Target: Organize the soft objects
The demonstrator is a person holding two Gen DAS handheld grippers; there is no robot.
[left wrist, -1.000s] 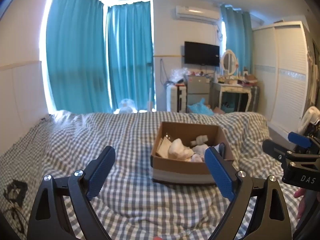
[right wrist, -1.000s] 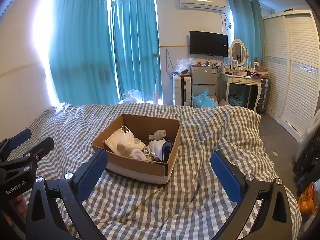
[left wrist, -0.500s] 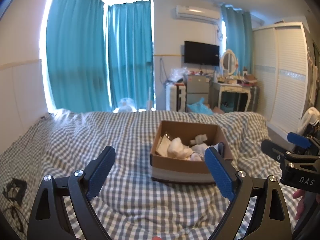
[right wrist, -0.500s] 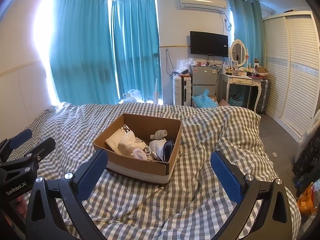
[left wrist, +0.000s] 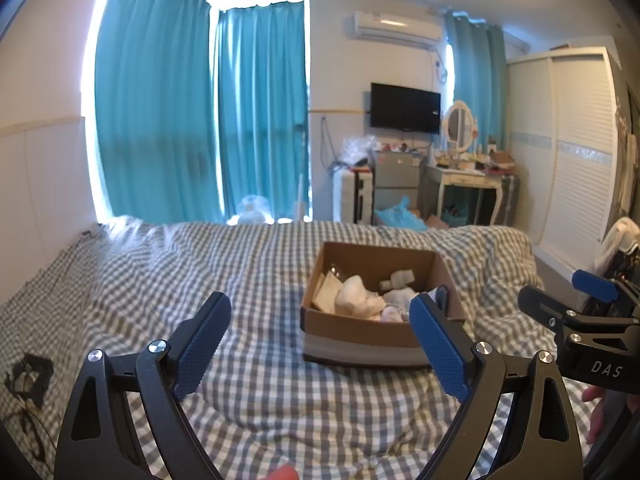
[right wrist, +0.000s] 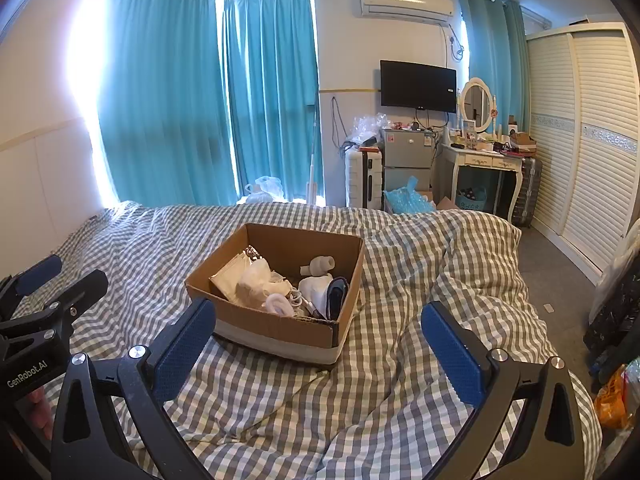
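1. Left gripper [left wrist: 320, 336] and right gripper [right wrist: 318, 334] both spread wide, holding nothing, above the bed.
2. Cardboard box [right wrist: 280, 326] sat mid-bed on the gray-checked duvet [right wrist: 420, 280], with soft white items [right wrist: 264, 284] inside.
3. Room beyond: teal curtains [right wrist: 200, 100], wall TV [right wrist: 418, 84], louvered wardrobe [right wrist: 592, 128].

Box [right wrist: 280, 328]: brown matt cardboard, pale band along its base. 
Bed cover [right wrist: 420, 280]: soft grey-and-white checked cloth, creased. 
Left gripper [left wrist: 320, 344] and right gripper [right wrist: 318, 342]: matt black frames, shiny metal screws; fingers [right wrist: 184, 344] faced with blue, finely knobbed pads. 
Curtains [right wrist: 180, 100]: teal cloth. 
Wardrobe [right wrist: 592, 128]: cream slatted doors. 
Television [right wrist: 418, 84]: glossy black.
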